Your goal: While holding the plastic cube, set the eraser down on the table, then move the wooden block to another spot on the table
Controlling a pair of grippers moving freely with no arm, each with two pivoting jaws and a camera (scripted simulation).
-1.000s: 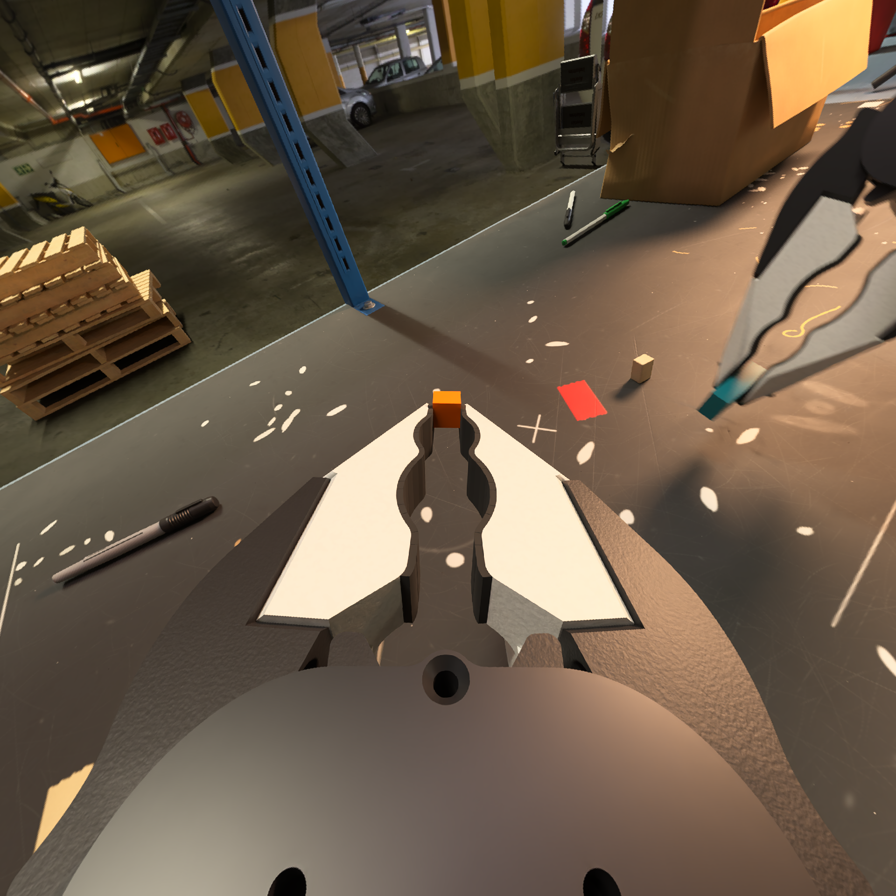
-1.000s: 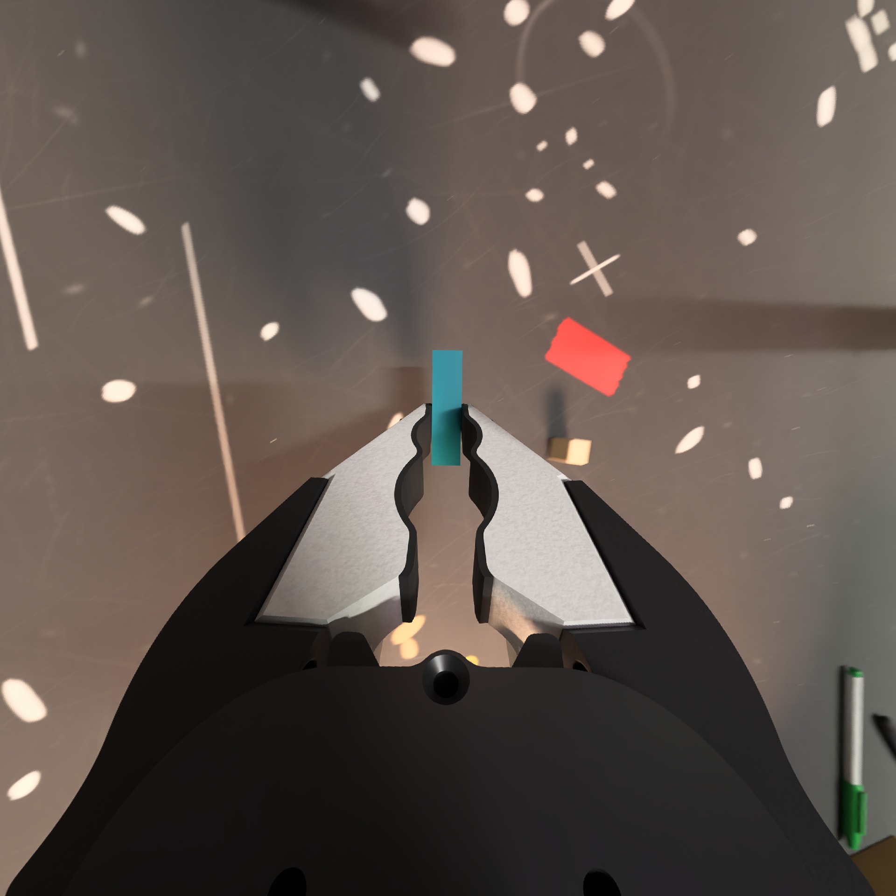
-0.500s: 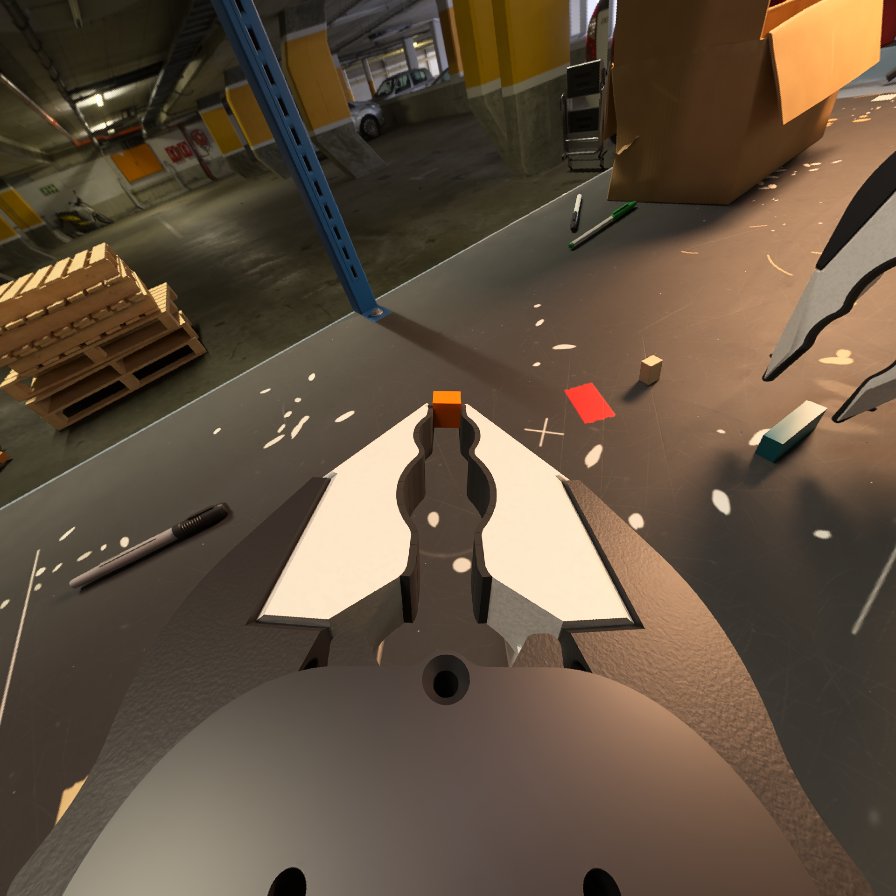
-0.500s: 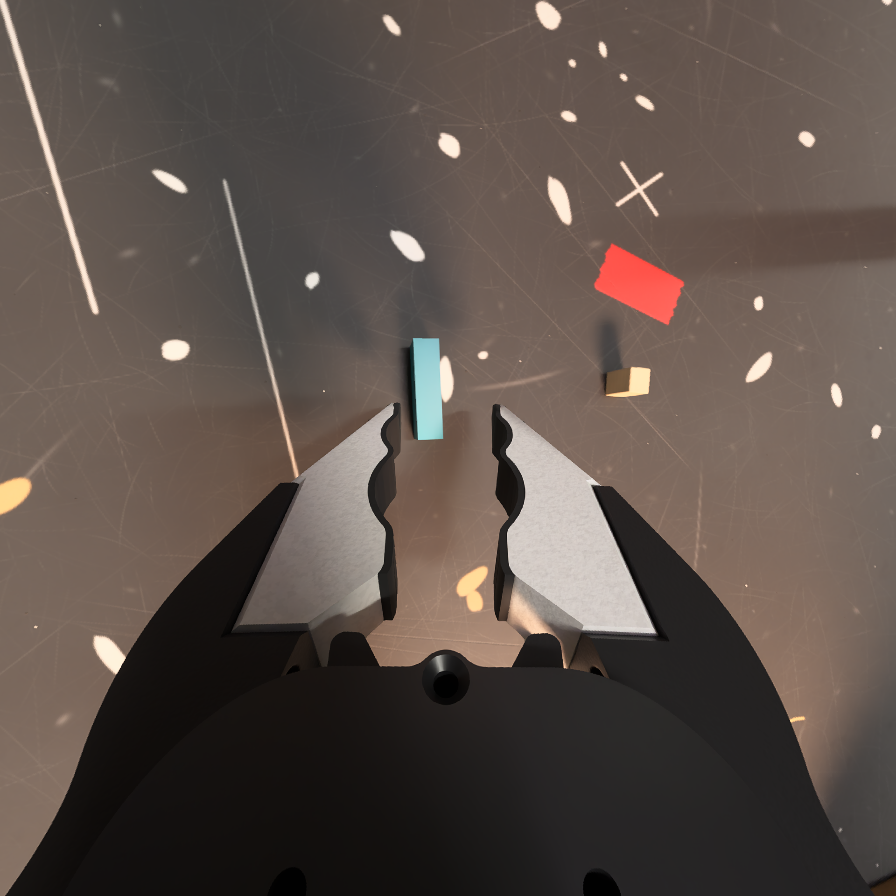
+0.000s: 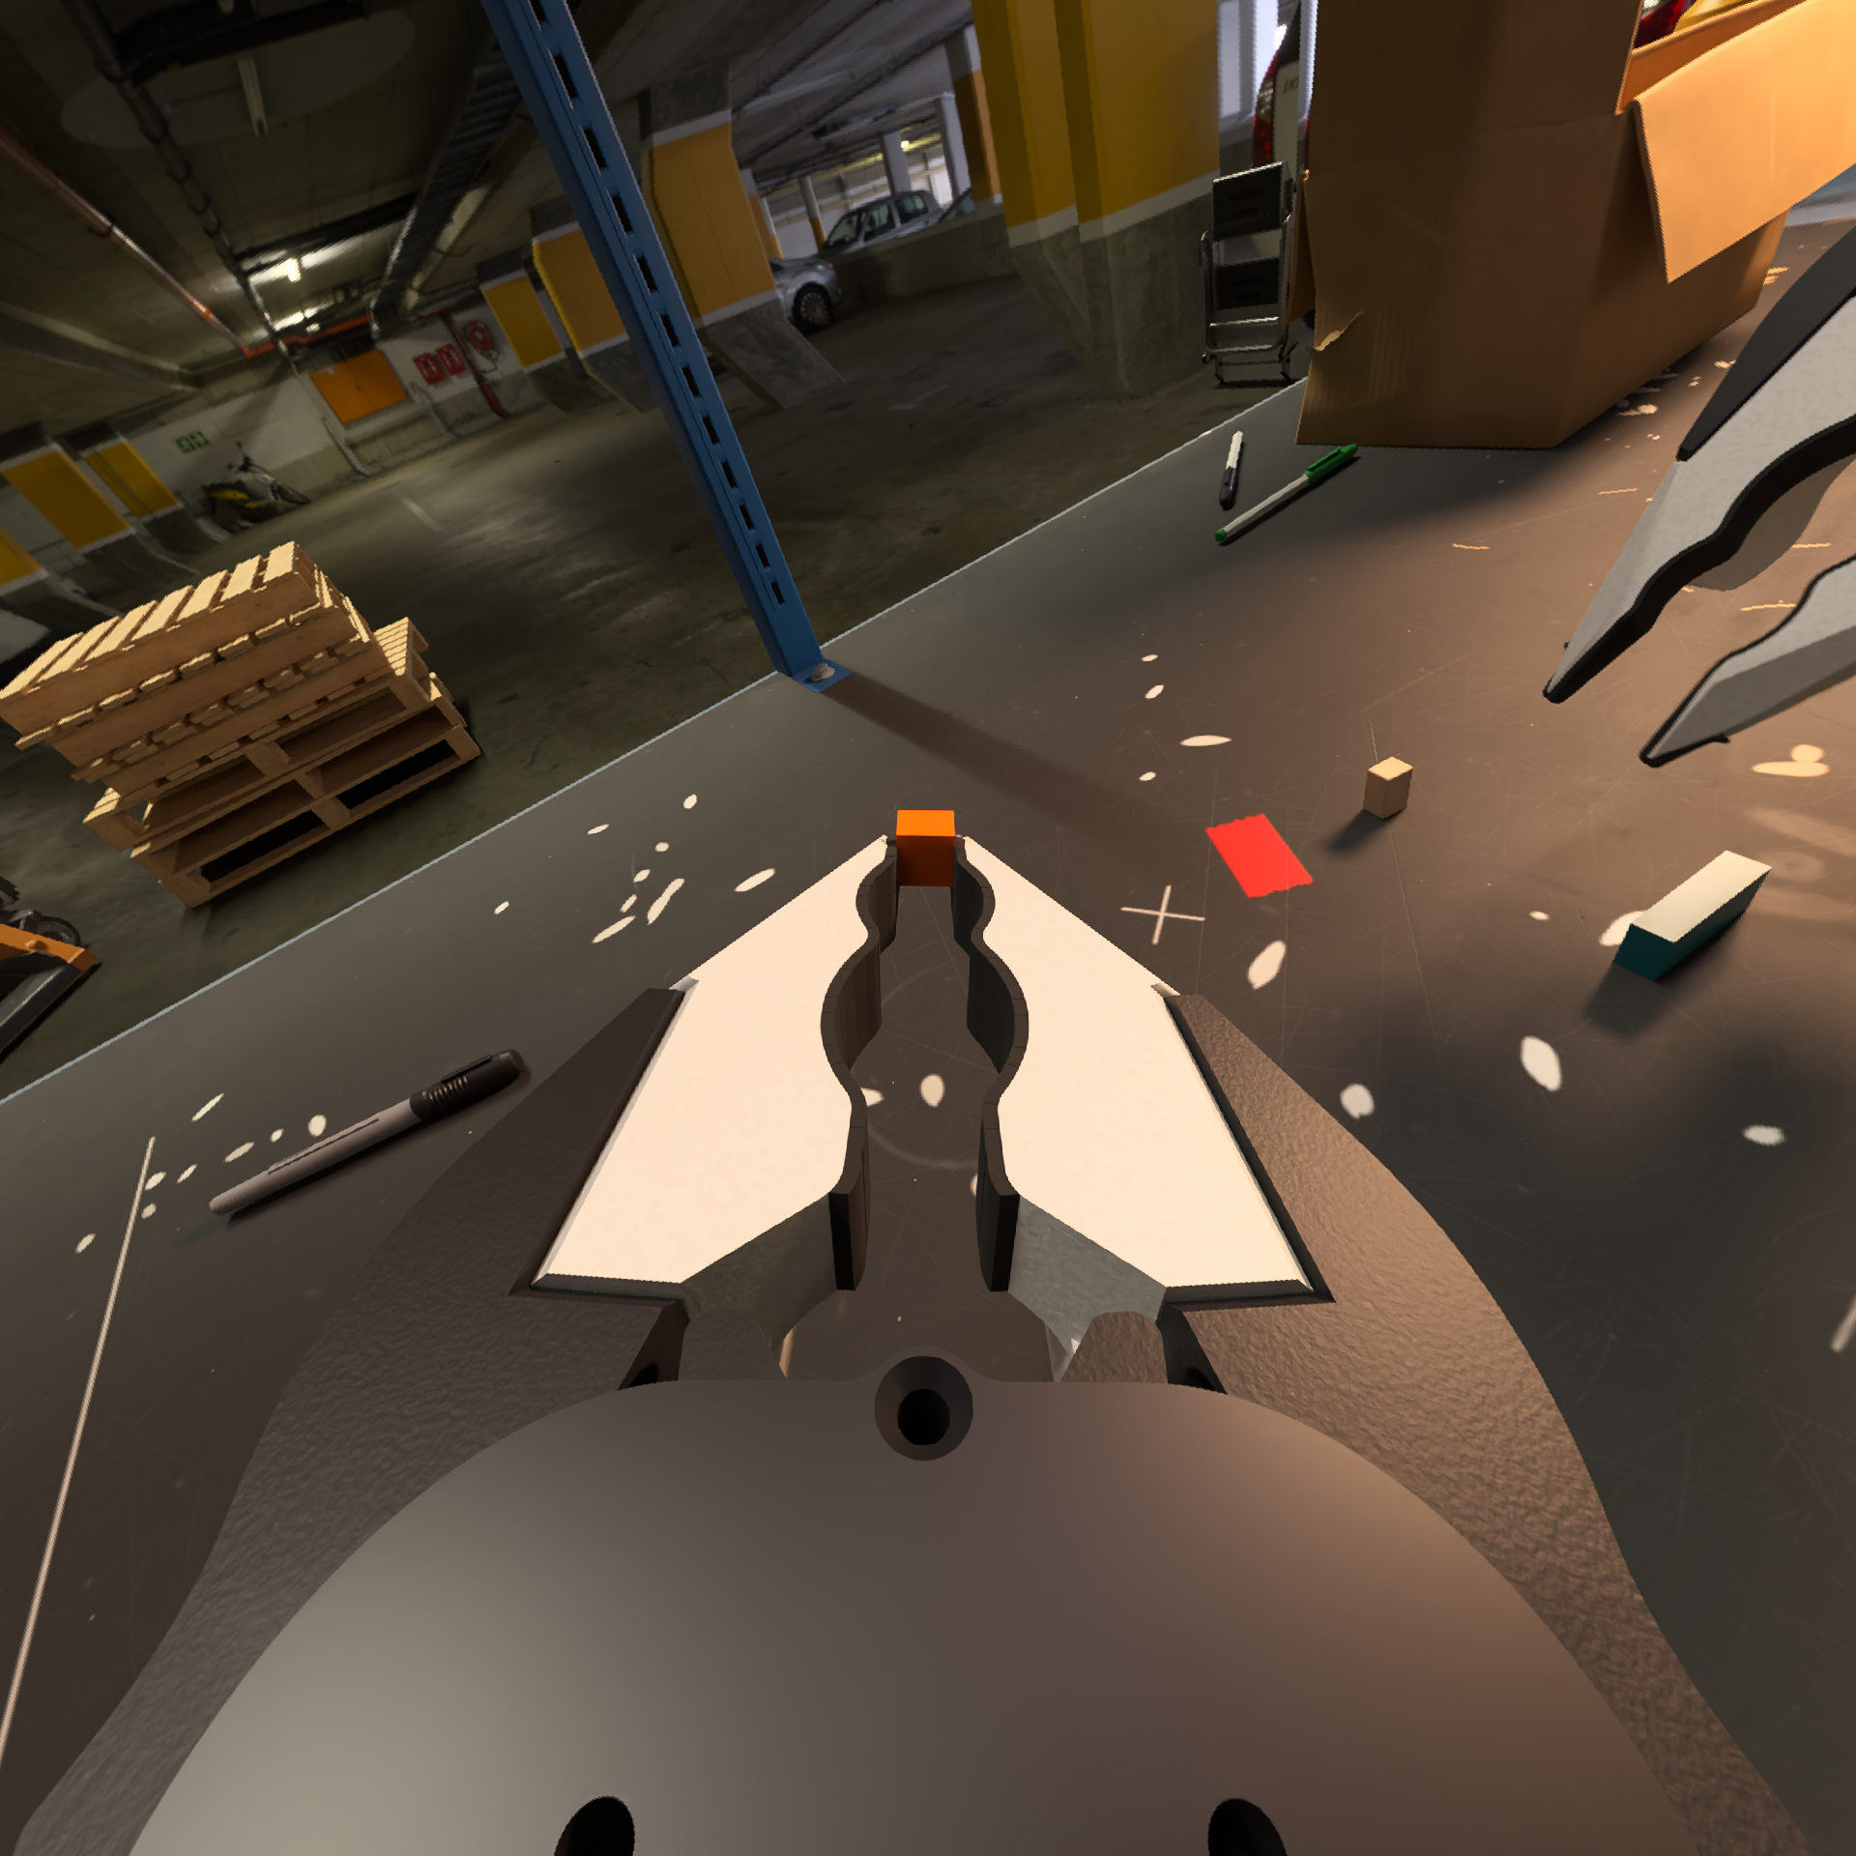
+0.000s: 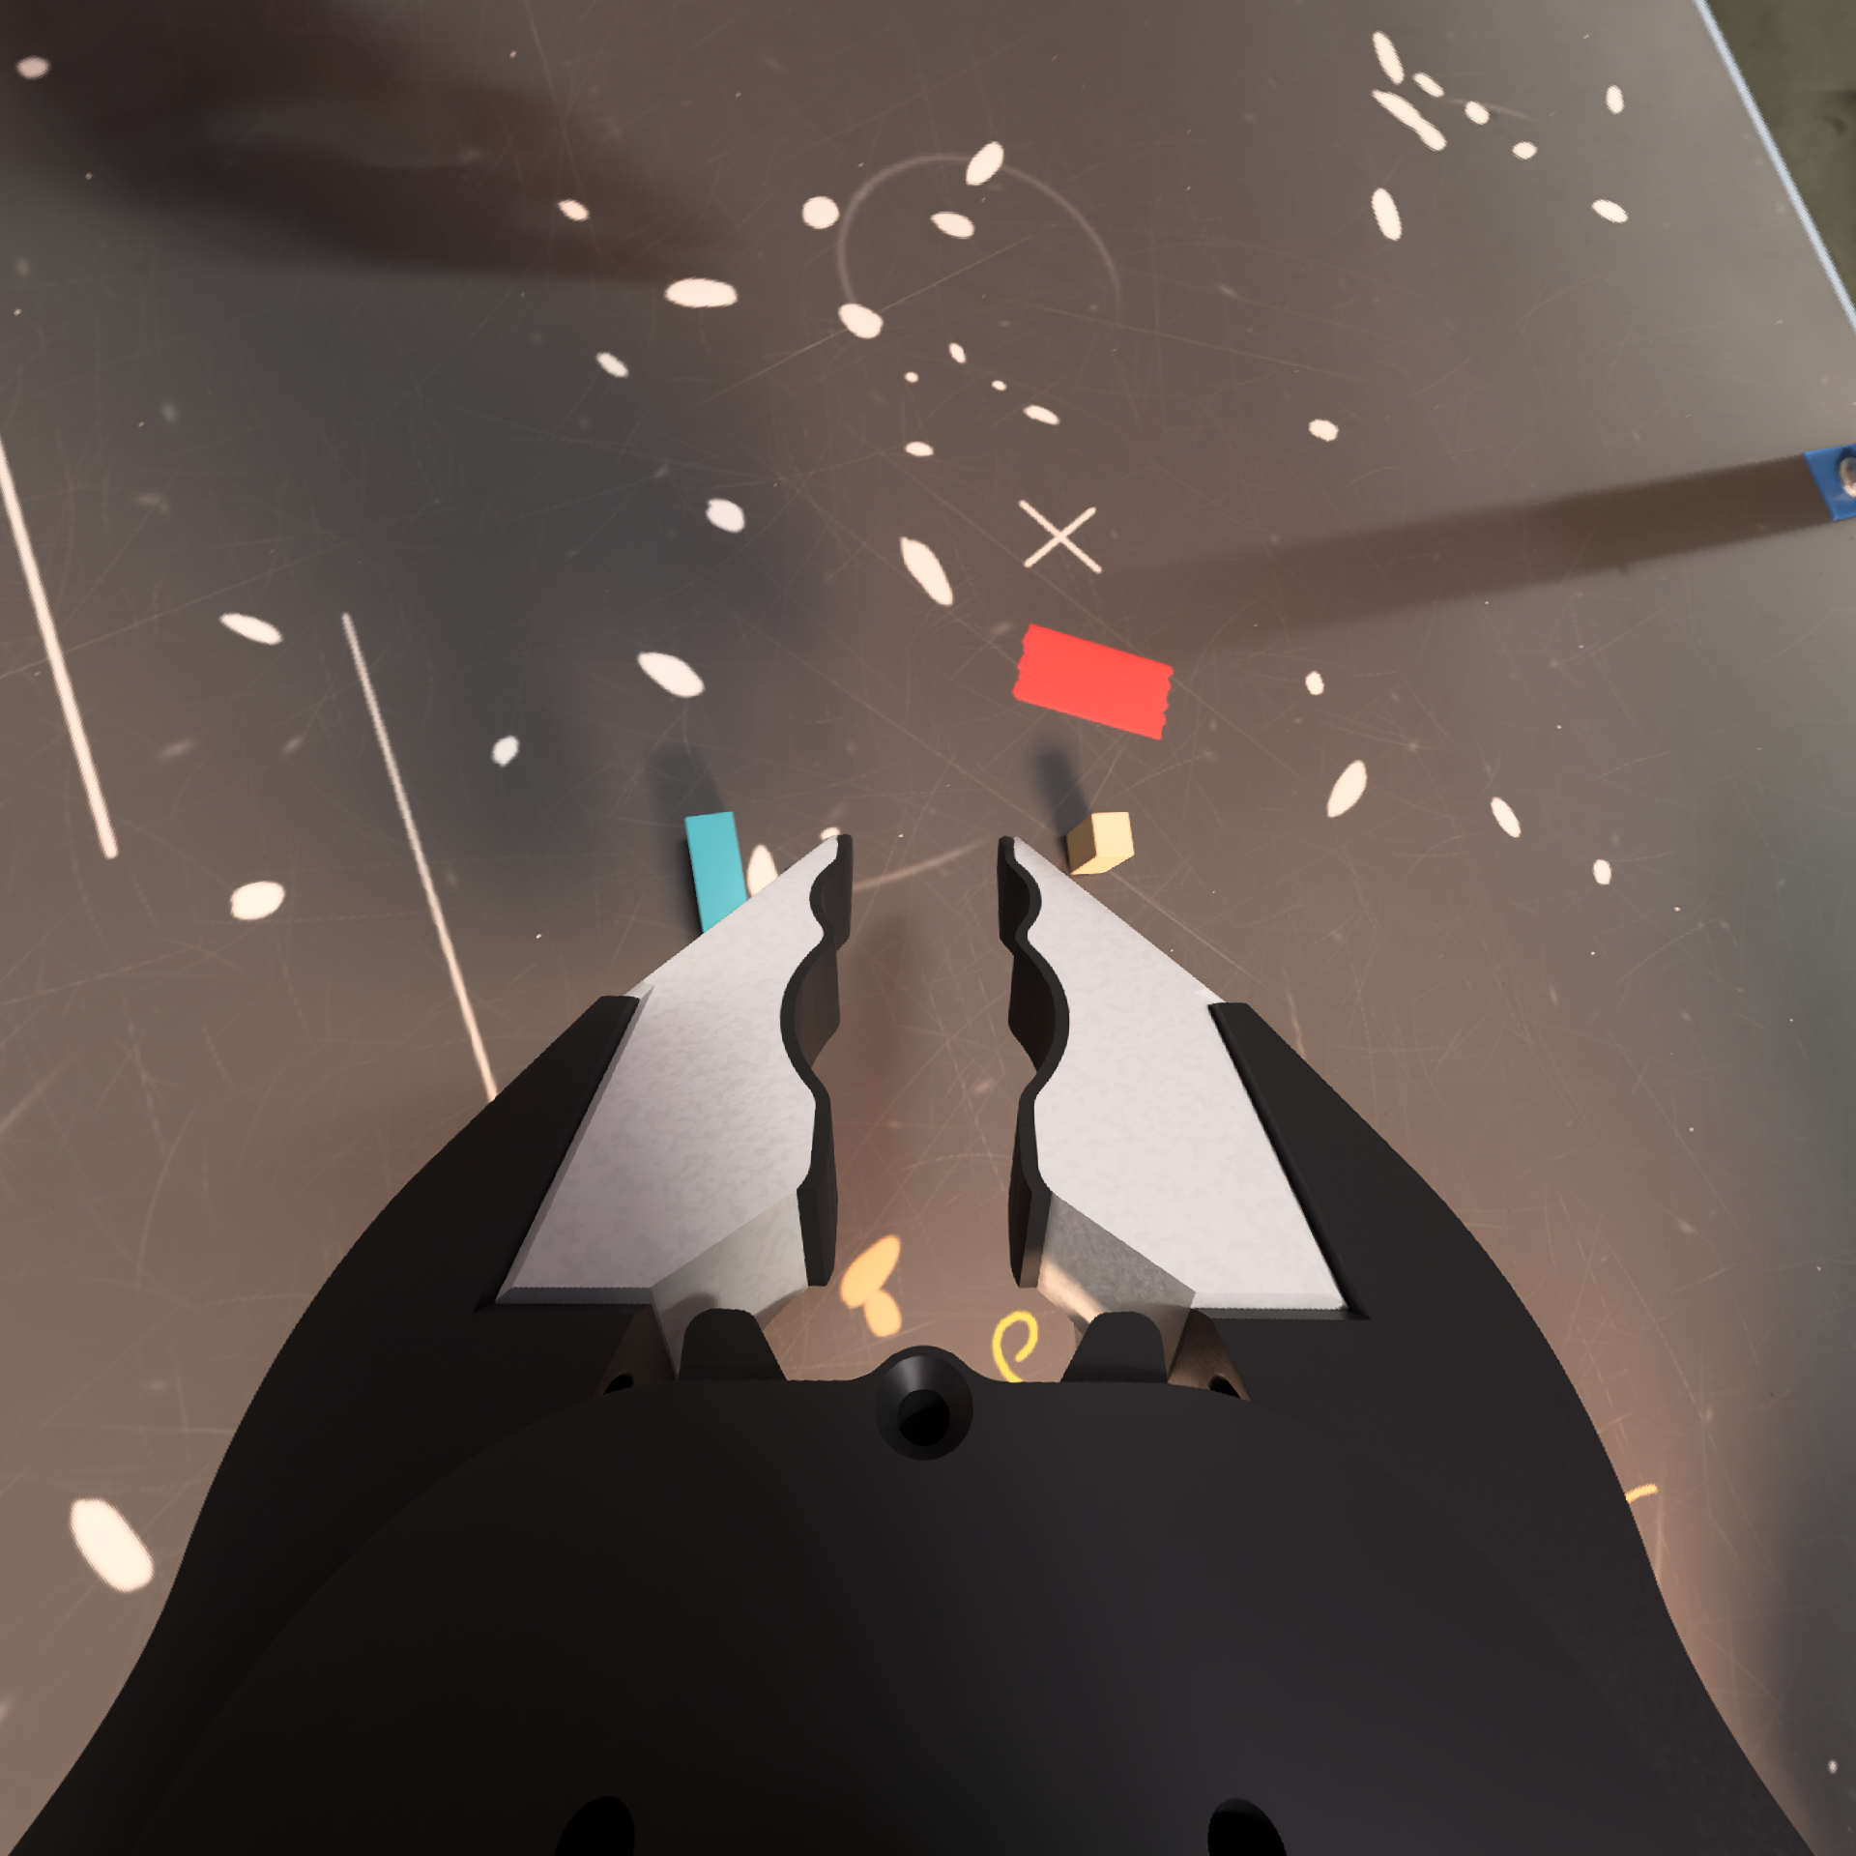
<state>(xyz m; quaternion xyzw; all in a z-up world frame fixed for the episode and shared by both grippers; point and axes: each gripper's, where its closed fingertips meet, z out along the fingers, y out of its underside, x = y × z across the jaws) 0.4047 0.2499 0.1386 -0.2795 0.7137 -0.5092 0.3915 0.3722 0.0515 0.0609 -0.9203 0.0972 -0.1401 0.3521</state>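
Observation:
My left gripper (image 5: pixel 924 849) is shut on the small orange plastic cube (image 5: pixel 924 842) and holds it above the table. The teal eraser (image 5: pixel 1687 916) lies flat on the dark table at the right; in the right wrist view the eraser (image 6: pixel 711 866) shows just left of my left fingertip, partly hidden by it. The small wooden block (image 5: pixel 1387 785) stands beyond it; in the right wrist view the block (image 6: pixel 1099 842) is just past the right fingertip. My right gripper (image 6: pixel 924 854) is open and empty above the table, between eraser and block; it also shows in the left wrist view (image 5: pixel 1602 723).
A red patch (image 6: pixel 1093 681) and a white cross mark (image 6: pixel 1060 537) lie beyond the block. A black marker (image 5: pixel 367 1135) lies at the left. Two pens (image 5: pixel 1276 492) and a cardboard box (image 5: pixel 1527 221) stand at the far edge, by a blue post (image 5: pixel 683 382).
My right gripper opened and let the eraser go onto the table, then rose and shifted right towards the wooden block. The left gripper kept hold of the cube.

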